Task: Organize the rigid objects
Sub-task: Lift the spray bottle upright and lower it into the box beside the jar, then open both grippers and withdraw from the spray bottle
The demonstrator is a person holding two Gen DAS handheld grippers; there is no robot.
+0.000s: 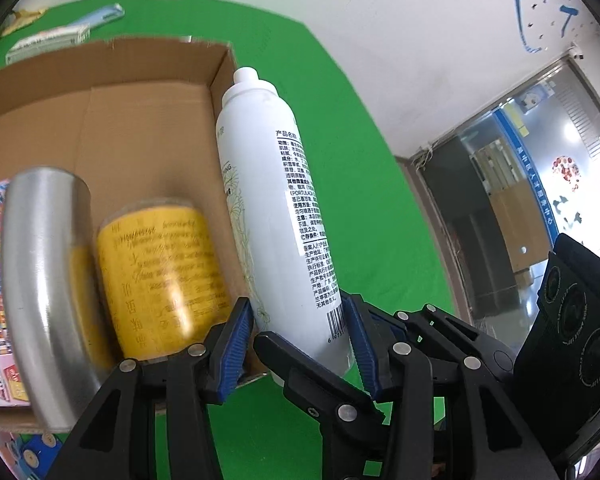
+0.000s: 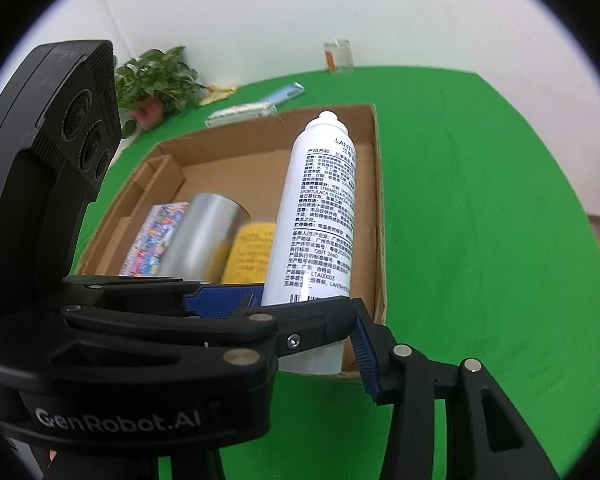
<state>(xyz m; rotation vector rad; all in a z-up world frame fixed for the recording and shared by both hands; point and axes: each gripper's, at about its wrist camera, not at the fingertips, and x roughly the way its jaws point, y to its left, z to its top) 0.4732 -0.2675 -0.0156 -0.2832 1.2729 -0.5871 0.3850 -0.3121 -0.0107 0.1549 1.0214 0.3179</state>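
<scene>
A tall white spray bottle [image 1: 276,216] with black print is held upright over the right end of an open cardboard box [image 1: 140,128]. My left gripper [image 1: 296,336] has its blue pads on both sides of the bottle's base. In the right wrist view the bottle [image 2: 320,216] also stands between my right gripper's [image 2: 300,320] blue pads, with the left gripper's black body crossing in front. Inside the box lie a steel cup [image 1: 48,288], a yellow jar [image 1: 164,272] and a colourful printed box [image 2: 156,240].
Green cloth [image 2: 480,220] covers the round table. Behind the box lie two flat cartons [image 2: 252,108], a glass [image 2: 339,56] and a potted plant [image 2: 156,80] by the white wall. A glass door [image 1: 520,200] shows at the right.
</scene>
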